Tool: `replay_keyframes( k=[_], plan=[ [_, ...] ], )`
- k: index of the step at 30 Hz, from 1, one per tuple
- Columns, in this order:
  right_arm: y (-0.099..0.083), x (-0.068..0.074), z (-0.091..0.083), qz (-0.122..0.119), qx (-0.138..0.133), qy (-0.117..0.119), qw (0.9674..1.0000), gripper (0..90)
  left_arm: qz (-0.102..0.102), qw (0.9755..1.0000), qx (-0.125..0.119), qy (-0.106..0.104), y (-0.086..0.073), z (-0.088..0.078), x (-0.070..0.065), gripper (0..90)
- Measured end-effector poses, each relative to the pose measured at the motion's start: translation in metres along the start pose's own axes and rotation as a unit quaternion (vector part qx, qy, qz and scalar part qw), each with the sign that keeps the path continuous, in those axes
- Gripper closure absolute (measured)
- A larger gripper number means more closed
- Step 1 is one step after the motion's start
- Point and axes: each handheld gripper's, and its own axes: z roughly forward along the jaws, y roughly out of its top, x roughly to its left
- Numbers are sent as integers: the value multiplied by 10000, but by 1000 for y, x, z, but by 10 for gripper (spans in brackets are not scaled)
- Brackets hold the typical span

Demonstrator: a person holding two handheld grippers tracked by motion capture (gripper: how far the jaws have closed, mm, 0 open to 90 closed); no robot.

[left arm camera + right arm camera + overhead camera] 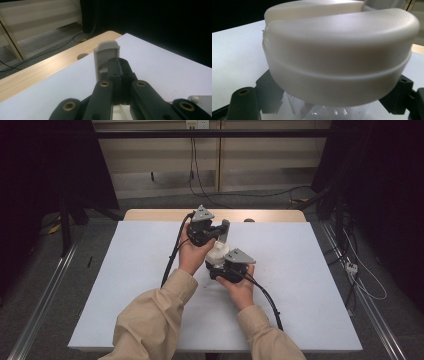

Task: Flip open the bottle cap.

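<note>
A clear container point(332, 112) with a wide white cap point(337, 50) is held just above the middle of the white table point(125, 285). My right gripper point(333, 107) is shut on the clear container just under the cap, with a black jaw on each side. In the high view the cap point(218, 254) sits between my two hands. The cap's greyish flip lid point(106, 50) stands upright. My left gripper point(120, 67) is shut on that lid's side edge, and in the high view this gripper point(218, 231) reaches the lid point(225, 229) from the left.
The white table top lies on a wooden table whose bare strip point(150, 215) runs along the far edge. Black cables point(172, 255) trail from both grippers across the table. Metal rails point(45, 295) and loose cables flank the table on the floor.
</note>
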Motion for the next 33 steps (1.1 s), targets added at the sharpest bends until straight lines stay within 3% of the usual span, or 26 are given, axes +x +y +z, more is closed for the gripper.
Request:
replay_keyframes(
  k=[26, 33],
  plan=[
    [0, 0, 0, -33, 11, 7, 10000, 196, -60, 9999, 102, -45, -3, 9, 4, 900],
    [0, 0, 0, -55, 12, 8, 10000, 196, -20, 9998, 150, -147, -4, 15, -1, 900]
  ],
)
